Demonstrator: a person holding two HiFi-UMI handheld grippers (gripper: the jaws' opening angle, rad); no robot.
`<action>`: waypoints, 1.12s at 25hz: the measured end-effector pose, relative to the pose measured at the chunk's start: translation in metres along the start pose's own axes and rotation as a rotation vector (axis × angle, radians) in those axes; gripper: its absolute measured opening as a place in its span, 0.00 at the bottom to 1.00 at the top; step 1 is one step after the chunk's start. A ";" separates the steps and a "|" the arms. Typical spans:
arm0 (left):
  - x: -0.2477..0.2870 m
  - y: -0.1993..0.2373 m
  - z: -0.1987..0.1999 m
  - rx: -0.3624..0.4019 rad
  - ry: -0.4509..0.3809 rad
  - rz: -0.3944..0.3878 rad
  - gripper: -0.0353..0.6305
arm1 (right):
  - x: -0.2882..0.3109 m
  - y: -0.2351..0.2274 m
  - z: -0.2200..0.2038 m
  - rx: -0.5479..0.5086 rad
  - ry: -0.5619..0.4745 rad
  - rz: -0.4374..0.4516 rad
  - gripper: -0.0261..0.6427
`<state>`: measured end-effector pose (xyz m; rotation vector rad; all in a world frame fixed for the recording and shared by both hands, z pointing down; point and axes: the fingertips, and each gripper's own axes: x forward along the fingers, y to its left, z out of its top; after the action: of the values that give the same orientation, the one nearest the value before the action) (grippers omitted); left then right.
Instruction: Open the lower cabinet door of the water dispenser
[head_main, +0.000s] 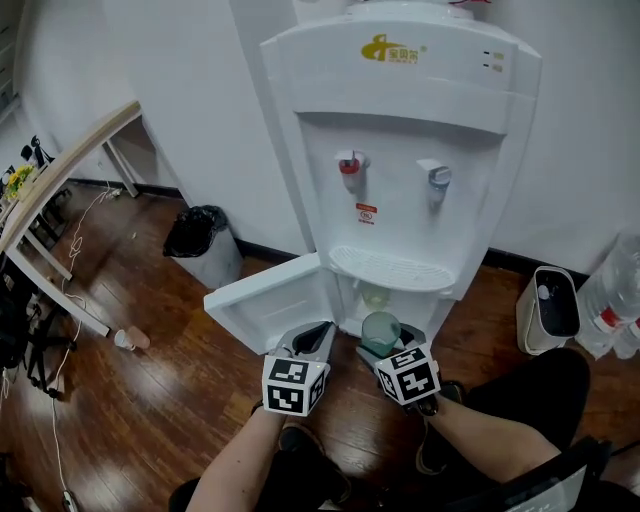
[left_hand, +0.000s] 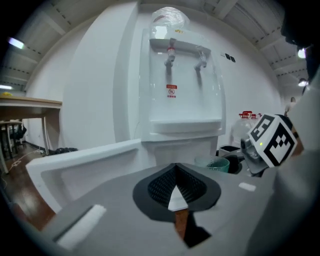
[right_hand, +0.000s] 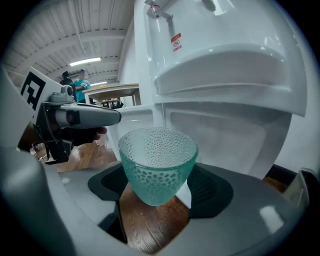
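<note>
- Standing against a white wall, the water dispenser (head_main: 400, 150) is filling the middle of the head view, its red tap (head_main: 349, 170) sitting at 9 o'clock of its blue tap (head_main: 437, 180).
- Its lower cabinet door (head_main: 265, 300) is hanging wide open, swung out to 9 o'clock of the cabinet opening and showing its recessed inner face.
- The left tongs (head_main: 312, 338) are hovering just at 6 o'clock of the door's hinge end. They are released: the jaws are standing a little apart, with nothing between them.
- The right tongs (head_main: 385, 342) are grasping a green glass cup (head_main: 381, 330). The cup is upright, with the pads pressing on its lower sides.
- That cup is hanging over the wooden floor (head_main: 150, 400), at 6 o'clock of the cabinet opening.
- A pale cup (head_main: 374, 295) is sitting inside the cabinet, at 12 o'clock of the held one.
- A bin (head_main: 200, 240) lined with a black bag is standing at 9 o'clock of the dispenser, and a desk (head_main: 70, 165) is running along the far 9 o'clock edge.
</note>
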<state>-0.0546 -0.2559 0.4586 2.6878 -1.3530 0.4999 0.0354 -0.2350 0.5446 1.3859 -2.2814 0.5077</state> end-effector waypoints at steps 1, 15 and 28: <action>0.006 -0.002 -0.007 -0.004 0.003 -0.008 0.27 | 0.005 -0.003 -0.005 0.004 0.003 -0.013 0.59; 0.079 -0.005 -0.092 -0.130 0.050 -0.045 0.05 | 0.084 -0.069 -0.082 0.110 0.056 -0.172 0.59; 0.124 -0.018 -0.132 -0.158 0.062 -0.108 0.05 | 0.132 -0.135 -0.106 0.190 0.062 -0.335 0.58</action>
<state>-0.0041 -0.3100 0.6254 2.5776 -1.1716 0.4419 0.1194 -0.3377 0.7156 1.7751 -1.9367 0.6567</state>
